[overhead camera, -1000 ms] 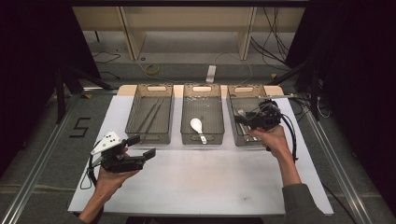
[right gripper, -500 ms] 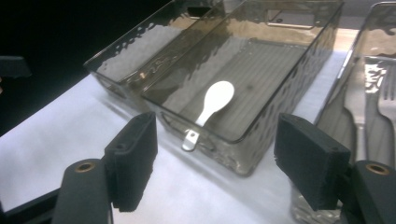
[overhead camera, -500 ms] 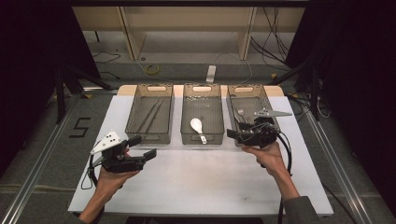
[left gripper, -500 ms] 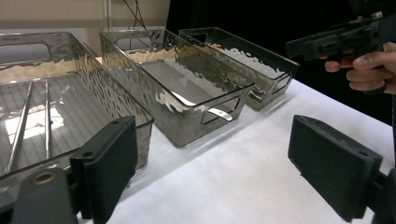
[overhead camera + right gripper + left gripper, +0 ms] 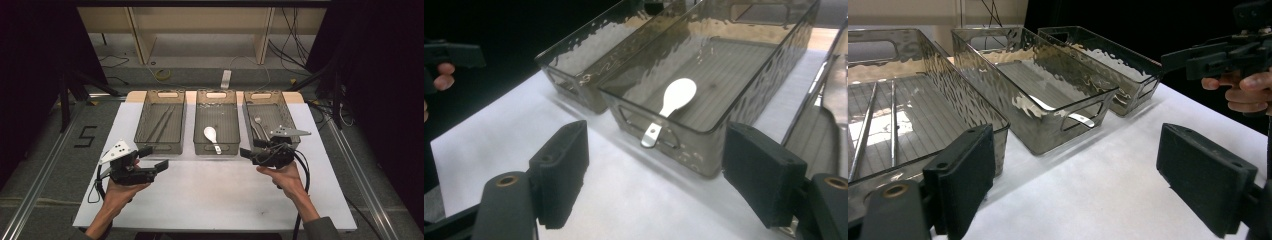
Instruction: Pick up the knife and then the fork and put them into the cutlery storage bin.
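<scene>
Spoon point(image 5: 256, 123) of metal lies in the right tray point(image 5: 287, 108), just beyond and slightly left of the right gripper point(image 5: 248, 154) in the high view, apart from its jaws. That gripper hovers at the tray's near end, pointing across the table toward the middle tray point(image 5: 199, 120); its jaws stand wide apart with nothing between them, and they have just been opening. In the right gripper view the two black pads frame the middle tray's near handle cut-out, and the white spoon point(image 5: 676, 97) rests inside that tray straight ahead of the jaws, its bowl farther off and its handle end poking out through the cut-out toward the tool.

Across the white table cover point(image 5: 210, 195), the left gripper point(image 5: 156, 159) is held low in the person's left hand point(image 5: 117, 192), just short of the left tray point(image 5: 145, 122). Its jaws are also spread wide and hold nothing. In the left gripper view, that tray sits right ahead of the left-hand pad, with two thin metal rods point(image 5: 878, 127) lying lengthwise on its ribbed floor. Farther off past the right-hand pad, the person's right hand point(image 5: 1245, 90) shows with the other tool in it.
</scene>
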Action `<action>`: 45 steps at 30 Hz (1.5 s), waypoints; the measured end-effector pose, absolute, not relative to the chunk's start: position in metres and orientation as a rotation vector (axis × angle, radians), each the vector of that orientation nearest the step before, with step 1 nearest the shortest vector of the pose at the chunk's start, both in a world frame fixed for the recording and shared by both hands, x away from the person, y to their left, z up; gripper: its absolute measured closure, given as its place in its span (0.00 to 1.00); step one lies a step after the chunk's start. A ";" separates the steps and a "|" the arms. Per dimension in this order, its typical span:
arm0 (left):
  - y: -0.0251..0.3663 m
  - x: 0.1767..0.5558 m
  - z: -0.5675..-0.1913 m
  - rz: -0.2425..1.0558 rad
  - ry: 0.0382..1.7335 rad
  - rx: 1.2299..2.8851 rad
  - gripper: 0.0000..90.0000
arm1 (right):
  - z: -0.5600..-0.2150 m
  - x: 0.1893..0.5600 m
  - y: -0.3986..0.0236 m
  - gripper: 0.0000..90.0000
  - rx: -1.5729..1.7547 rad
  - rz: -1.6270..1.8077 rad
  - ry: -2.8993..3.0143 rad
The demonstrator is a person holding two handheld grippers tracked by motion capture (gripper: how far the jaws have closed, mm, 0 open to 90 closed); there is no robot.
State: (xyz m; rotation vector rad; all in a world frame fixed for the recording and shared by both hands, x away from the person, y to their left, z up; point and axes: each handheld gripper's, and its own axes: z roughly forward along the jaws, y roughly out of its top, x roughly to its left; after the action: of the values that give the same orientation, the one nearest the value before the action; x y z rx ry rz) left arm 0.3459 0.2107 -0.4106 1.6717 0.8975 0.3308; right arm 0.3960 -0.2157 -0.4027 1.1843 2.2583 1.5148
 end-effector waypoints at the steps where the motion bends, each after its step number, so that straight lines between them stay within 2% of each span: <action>1: 0.210 0.346 -0.411 0.329 0.897 1.672 0.17 | -0.403 0.394 -0.215 0.30 1.178 1.511 2.262; 23: 0.209 0.344 -0.412 0.286 0.885 1.672 0.17 | -0.420 0.348 -0.229 0.28 1.073 1.555 2.197; 32: 0.210 0.343 -0.413 0.273 0.886 1.674 0.17 | -0.424 0.336 -0.237 0.23 1.095 1.554 2.138; 45: 0.206 0.340 -0.416 0.254 0.878 1.698 0.17 | -0.431 0.323 -0.244 0.23 1.117 1.529 2.116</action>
State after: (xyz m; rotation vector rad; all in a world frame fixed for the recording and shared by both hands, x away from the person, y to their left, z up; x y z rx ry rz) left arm 0.3401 0.2061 -0.4158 1.6977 0.8781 0.2541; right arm 0.3227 -0.2437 -0.4310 1.1168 2.1164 1.5290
